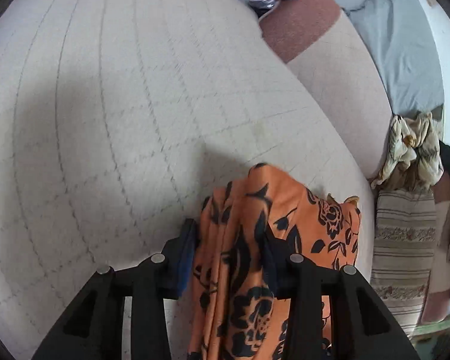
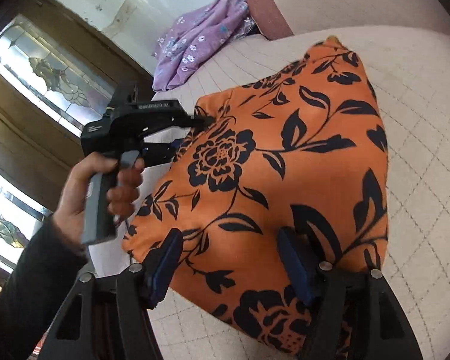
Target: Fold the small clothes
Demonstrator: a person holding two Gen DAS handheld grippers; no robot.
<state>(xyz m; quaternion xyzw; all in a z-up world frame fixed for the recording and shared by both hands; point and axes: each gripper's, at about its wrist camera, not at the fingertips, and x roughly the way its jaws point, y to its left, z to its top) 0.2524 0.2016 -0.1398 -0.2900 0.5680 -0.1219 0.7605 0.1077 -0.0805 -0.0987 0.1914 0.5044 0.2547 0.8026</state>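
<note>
Orange black-flowered garment (image 2: 285, 156), bunched, partly folded.

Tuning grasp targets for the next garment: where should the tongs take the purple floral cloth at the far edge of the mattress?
Purple floral cloth lies crumpled at the quilted mattress edge. Probably best to pinch a raised ridge of its folds from above; a bunched heap shows no clear hem to slide under.

garment: orange cloth (image 2: 285, 162) printed with black roses and leaves
state: partly folded, bunched into vertical pleats at one edge (image 1: 234, 255)
pose: lifted and draped, its far corner pointing away
place: over the quilted cream sofa seat (image 1: 120, 105), near the seat's front edge
</note>
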